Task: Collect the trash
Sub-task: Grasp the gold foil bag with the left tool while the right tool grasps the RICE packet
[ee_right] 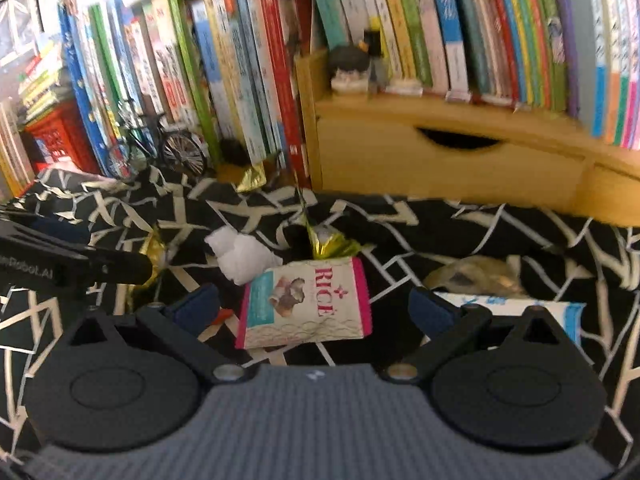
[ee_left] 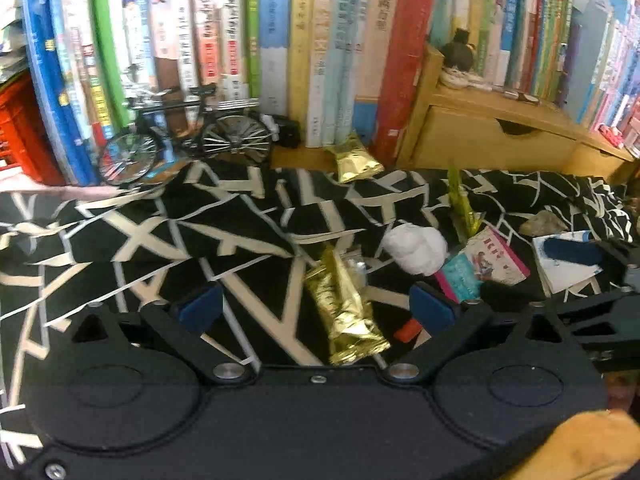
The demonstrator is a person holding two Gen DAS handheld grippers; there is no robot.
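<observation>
Wrist views — low, close, overlapping

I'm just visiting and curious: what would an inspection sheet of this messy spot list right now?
Surface: black cloth with cream line pattern, rumpled.
Job's things: gold wrapper between the left gripper's open jaws, not pinched; RICE packet ahead of the right gripper; white tissue wad; second gold wrapper by the books; thin green-gold wrapper.
Clutter: model bicycle; white and blue booklet.
Grippers: left gripper open; right gripper open.
Cables: nothing seen.
Surroundings: upright books, wooden drawer unit, red crate.
</observation>
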